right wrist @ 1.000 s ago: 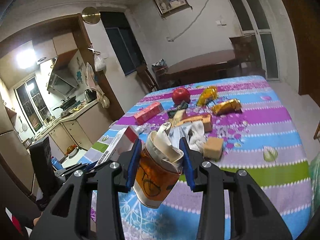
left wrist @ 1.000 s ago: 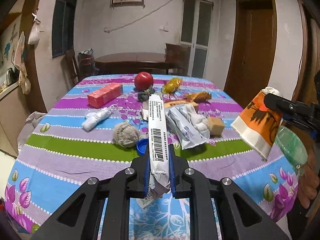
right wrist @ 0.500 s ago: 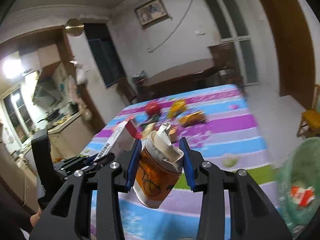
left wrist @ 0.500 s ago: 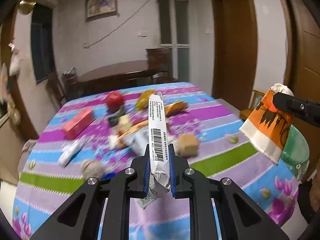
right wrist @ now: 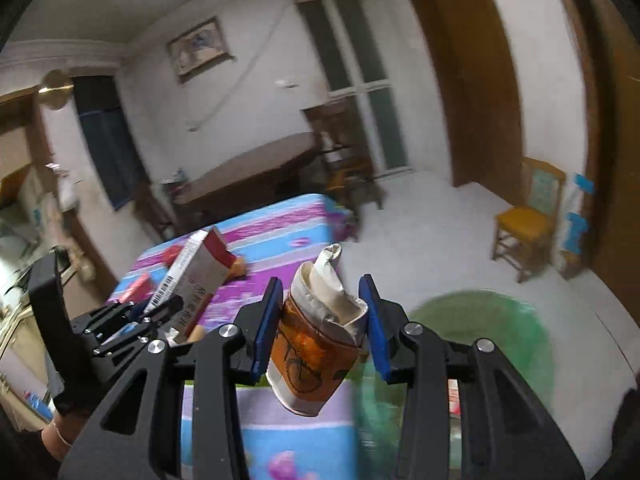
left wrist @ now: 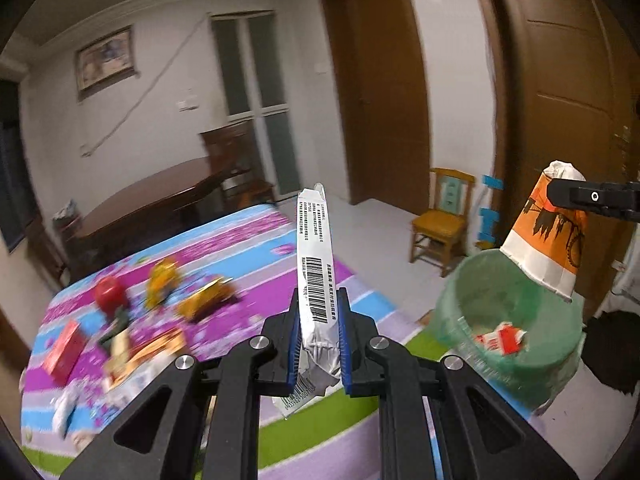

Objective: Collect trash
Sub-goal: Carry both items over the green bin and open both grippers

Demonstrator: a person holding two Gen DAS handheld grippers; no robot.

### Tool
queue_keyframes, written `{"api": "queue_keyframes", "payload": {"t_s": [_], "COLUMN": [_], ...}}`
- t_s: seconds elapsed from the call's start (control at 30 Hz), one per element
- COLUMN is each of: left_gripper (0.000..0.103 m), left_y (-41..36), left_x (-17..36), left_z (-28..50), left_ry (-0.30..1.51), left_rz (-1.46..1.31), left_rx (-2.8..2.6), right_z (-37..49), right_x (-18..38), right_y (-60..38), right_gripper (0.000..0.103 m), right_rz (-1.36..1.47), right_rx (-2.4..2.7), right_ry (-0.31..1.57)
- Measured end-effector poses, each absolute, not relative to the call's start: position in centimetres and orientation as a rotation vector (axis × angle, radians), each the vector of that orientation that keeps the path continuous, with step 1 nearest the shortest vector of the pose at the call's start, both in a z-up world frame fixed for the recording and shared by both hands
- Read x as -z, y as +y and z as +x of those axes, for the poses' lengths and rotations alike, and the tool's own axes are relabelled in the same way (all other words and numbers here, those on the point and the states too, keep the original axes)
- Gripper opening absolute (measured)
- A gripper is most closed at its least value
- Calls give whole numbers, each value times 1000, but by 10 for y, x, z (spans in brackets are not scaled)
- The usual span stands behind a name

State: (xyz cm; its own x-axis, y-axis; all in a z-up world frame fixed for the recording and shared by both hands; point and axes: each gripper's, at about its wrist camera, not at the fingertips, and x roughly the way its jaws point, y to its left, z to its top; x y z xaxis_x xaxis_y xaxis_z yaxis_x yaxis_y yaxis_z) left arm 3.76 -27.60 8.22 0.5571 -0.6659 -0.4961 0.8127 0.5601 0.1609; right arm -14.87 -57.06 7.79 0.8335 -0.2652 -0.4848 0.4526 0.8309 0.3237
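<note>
Trash rides in both tongs: my left tongs point(left wrist: 318, 344) pinch the long silver barcode wrapper point(left wrist: 316, 276), my right tongs point(right wrist: 322, 320) squeeze the crumpled orange paper cup point(right wrist: 312, 356). I should centre each over the green-lined bin point(left wrist: 508, 344) beside the counter point(left wrist: 240, 264) before releasing.

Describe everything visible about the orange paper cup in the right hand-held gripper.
The orange paper cup has a white band at its base and a dark line drawing on its side. It looks like thin printed paper, with crumpled white paper stuffed into its mouth. The right hand-held gripper clamps it near the rim between blue pads, tilted, its base hanging free. In the left wrist view the cup hangs over the rim of the green-lined trash bin without touching it.
</note>
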Motion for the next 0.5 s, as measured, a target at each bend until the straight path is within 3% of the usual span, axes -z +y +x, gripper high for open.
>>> {"api": "queue_keyframes", "payload": {"t_s": [0.5], "left_gripper": [17], "left_y": [-432], "left_x": [-52], "left_z": [1], "left_ry": [469], "left_rz": [537], "left_rx": [1139], "right_z": [-201], "right_x": [-46], "right_y": [-657], "right_gripper": [38], "right_rz": [515], "right_rx": [629], "right_ry": [566]}}
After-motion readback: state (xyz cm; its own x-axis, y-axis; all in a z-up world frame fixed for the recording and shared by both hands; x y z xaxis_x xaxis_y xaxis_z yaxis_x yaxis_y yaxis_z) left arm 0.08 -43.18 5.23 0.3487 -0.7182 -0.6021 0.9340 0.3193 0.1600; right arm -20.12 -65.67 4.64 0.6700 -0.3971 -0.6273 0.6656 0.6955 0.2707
